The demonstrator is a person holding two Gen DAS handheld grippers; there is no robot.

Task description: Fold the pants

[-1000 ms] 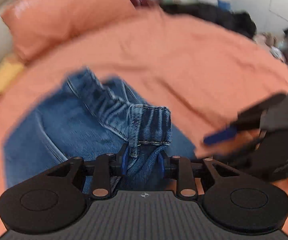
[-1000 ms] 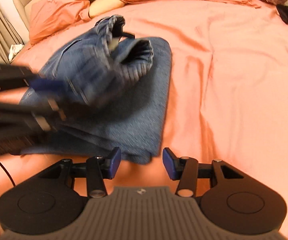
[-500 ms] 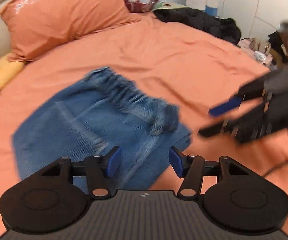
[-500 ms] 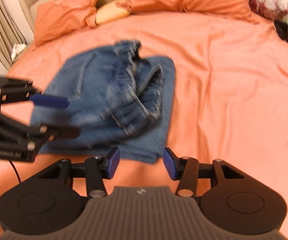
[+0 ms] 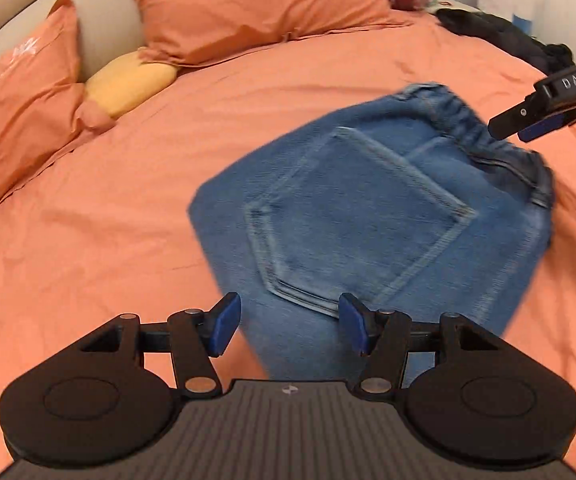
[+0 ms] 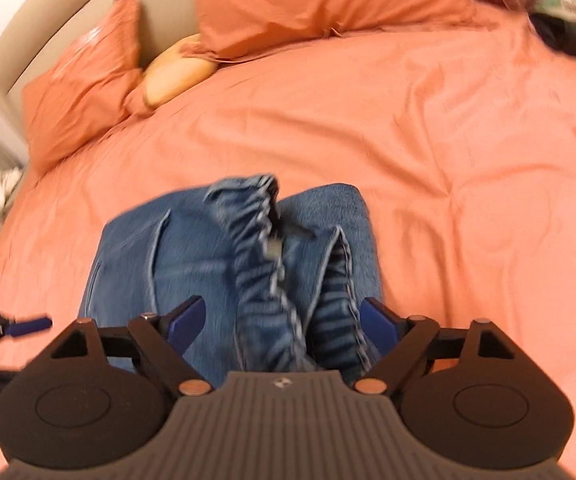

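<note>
The left gripper [image 5: 288,326] has its blue-padded fingers [image 5: 224,322] spread wide with nothing between them; they hang just over the near edge of the folded blue denim pants [image 5: 387,232]. The right gripper [image 6: 284,326] also has its blue-padded fingers [image 6: 379,324] spread apart, and the gathered elastic waistband [image 6: 272,280] of the pants runs up through the gap between them; whether either pad touches the cloth cannot be told. In the left wrist view the pants lie in a compact folded bundle on the orange bedsheet [image 5: 108,220], a stitched back pocket [image 5: 351,220] facing up and the waistband along the far right edge, where the right gripper's dark fingertip reaches in just beside it. In the right wrist view the waistband stands up in two ruffled ridges over the flatter denim, and the picture is blurred there. Beyond the pants, two orange pillows [image 5: 248,4] lean against a beige headboard [image 6: 68,28] with a yellow cushion [image 5: 132,80] between them, well apart from the pants. Dark clothing [image 5: 499,36] lies at the far right edge of the bed.
</note>
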